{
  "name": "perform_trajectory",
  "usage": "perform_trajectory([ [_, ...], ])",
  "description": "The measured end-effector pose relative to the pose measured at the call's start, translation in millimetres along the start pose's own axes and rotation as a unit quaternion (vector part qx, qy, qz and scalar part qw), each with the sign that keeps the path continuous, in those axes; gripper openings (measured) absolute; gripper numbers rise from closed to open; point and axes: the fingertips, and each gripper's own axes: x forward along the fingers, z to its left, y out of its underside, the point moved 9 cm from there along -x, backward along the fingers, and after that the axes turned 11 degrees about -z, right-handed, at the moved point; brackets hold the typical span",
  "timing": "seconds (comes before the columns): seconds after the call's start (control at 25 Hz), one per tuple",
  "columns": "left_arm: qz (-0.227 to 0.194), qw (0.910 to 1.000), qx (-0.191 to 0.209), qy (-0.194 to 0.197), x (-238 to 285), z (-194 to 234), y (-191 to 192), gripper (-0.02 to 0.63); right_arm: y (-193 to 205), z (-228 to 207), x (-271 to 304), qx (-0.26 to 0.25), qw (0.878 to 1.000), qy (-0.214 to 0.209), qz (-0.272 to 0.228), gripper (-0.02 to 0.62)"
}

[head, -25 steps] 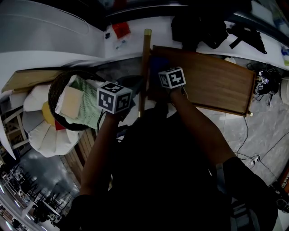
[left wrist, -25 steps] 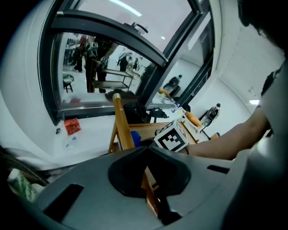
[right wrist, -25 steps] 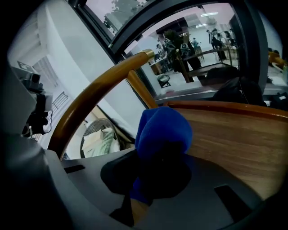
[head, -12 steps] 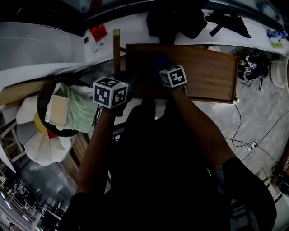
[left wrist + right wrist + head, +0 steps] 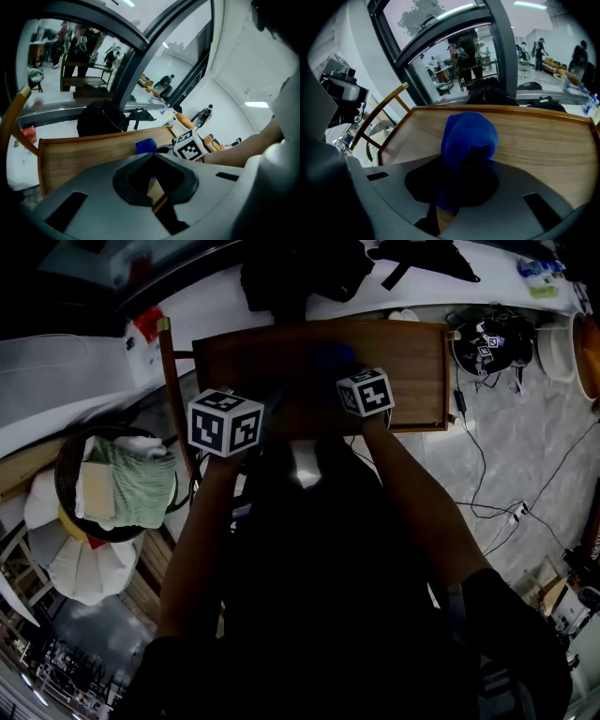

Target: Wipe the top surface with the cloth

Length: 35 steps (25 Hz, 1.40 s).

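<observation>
Two tools are hovering side by side over the wooden tabletop (image 5: pixel 412 362), near its front edge. The right tool (image 5: pixel 461 190) is clenching the blue cloth (image 5: pixel 468 136). Its own view is showing the cloth bulging out from between the jaws and resting against the wood near the middle of the tabletop. The head view is giving only a dim blue patch there, just beyond the right marker cube. The left tool (image 5: pixel 154 185) is looking clenched on nothing, with only a sliver of wood showing between its jaws. Its view is catching the cloth and the right tool from the side. Only the head view is showing a round basket (image 5: pixel 67 456) at the left, holding a green towel (image 5: pixel 141 491), well apart from the tabletop. Both gripper views are showing a black bag (image 5: pixel 101 121) beyond the far edge
</observation>
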Motion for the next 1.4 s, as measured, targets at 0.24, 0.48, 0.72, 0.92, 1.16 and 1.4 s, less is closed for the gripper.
perform_trajectory([
  [0.24, -0.011, 0.9997, -0.005, 0.019, 37, -29, -11, 0.008, 11, -56, -37, 0.033, 0.999, 0.029, -0.014, 0.063],
  [0.48, -0.008, 0.9994, 0.003, 0.033, 70, -55, -14, 0.008, 18, -100, -73, 0.055, 0.996, 0.058, -0.025, 0.063],
  [0.72, -0.004, 0.999, 0.007, 0.043, 92, -74, -14, 0.008, 22, -148, -110, 0.053, 0.993, 0.099, -0.023, 0.063],
  [0.92, -0.003, 0.9991, 0.009, 0.042, 97, -82, -13, 0.008, 20, -175, -134, 0.048, 0.989, 0.136, -0.01, 0.063],
  [1.16, -0.012, 0.9992, 0.011, 0.037, 92, -83, -14, 0.008, 17, -189, -148, 0.054, 0.983, 0.173, 0.008, 0.063],
  [1.4, -0.028, 0.9993, 0.01, 0.025, 67, -78, -14, 0.008, 22, -197, -151, 0.071, 0.978, 0.194, 0.016, 0.063],
])
